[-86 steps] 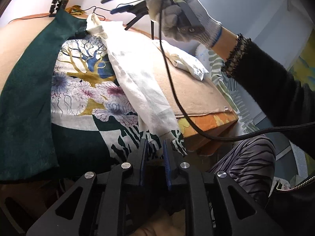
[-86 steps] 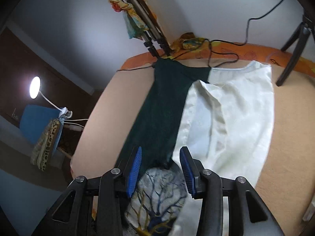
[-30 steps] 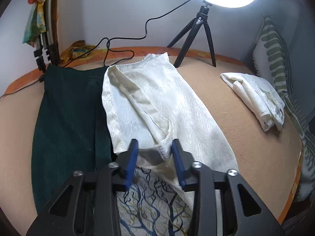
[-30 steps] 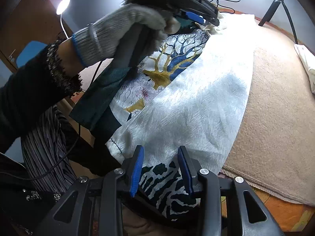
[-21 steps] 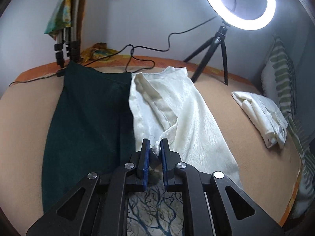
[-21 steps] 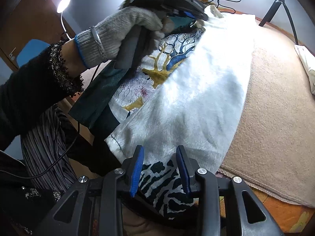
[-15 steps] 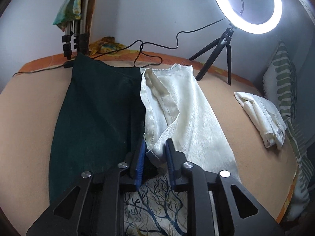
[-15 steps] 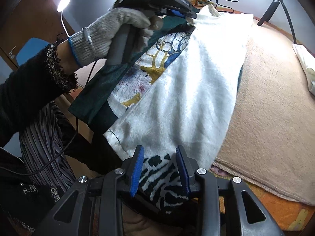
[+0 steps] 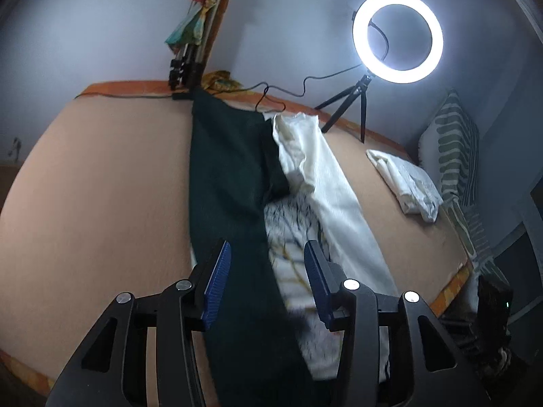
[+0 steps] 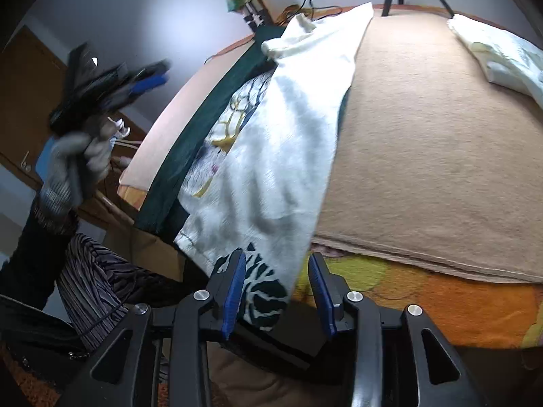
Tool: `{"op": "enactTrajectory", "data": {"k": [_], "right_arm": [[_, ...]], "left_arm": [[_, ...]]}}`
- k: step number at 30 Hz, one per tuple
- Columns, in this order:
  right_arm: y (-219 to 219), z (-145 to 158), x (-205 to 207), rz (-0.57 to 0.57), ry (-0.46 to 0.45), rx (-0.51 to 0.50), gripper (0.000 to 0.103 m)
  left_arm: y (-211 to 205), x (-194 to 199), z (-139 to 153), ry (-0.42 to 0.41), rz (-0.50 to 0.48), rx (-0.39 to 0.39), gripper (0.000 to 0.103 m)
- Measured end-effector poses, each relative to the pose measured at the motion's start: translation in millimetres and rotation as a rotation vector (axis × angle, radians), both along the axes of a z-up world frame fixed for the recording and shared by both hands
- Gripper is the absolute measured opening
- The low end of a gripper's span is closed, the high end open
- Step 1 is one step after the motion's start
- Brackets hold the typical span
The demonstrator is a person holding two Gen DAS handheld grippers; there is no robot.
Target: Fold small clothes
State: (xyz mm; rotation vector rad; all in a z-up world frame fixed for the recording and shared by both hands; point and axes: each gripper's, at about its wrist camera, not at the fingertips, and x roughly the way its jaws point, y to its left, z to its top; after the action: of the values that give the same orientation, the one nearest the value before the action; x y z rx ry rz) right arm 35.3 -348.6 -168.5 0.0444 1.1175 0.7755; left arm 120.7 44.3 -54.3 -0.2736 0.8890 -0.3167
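A long garment lies across the tan blanket: its dark green side [image 9: 230,183] on the left, a tree-printed panel [image 9: 292,227] in the middle, and a white layer [image 9: 336,200] folded over the right. My left gripper [image 9: 266,271] is open and empty above the near part of the cloth. My right gripper [image 10: 275,291] is open over the black-and-white printed hem [image 10: 261,291] hanging off the bed's near edge. The white layer [image 10: 288,135] runs away from it. The left gripper [image 10: 112,84] shows blurred in a gloved hand at the left of the right wrist view.
A folded white garment [image 9: 407,183] lies at the right of the tan blanket [image 9: 101,186]. A lit ring light on a tripod [image 9: 397,37] stands at the back edge with a cable. A striped pillow [image 9: 454,156] leans at the right. The orange mattress edge [image 10: 424,298] is near.
My left gripper let go of the white layer's fold, opened wide and pulled back toward the near left. My right gripper opened wider at the hem. The white layer lies folded further right.
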Motion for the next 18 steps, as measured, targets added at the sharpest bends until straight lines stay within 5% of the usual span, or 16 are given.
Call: {"op": "enactTrajectory", "data": {"k": [4, 7, 18], "right_arm": [[12.6, -1.8, -2.7, 0.015, -0.019, -0.054, 0.039], [11.9, -1.7, -2.8, 0.005, -0.013, -0.054, 0.039], [7.0, -5.5, -4.7, -0.013, 0.010, -0.029, 0.043]], "left_arm": [[16.1, -49.1, -29.1, 0.095, 0.002, 0.011, 0.044], [21.8, -70.9, -49.8, 0.188, 0.007, -0.087, 0.044], [14.6, -99.3, -75.2, 0.254, -0.004, -0.131, 0.044]]}}
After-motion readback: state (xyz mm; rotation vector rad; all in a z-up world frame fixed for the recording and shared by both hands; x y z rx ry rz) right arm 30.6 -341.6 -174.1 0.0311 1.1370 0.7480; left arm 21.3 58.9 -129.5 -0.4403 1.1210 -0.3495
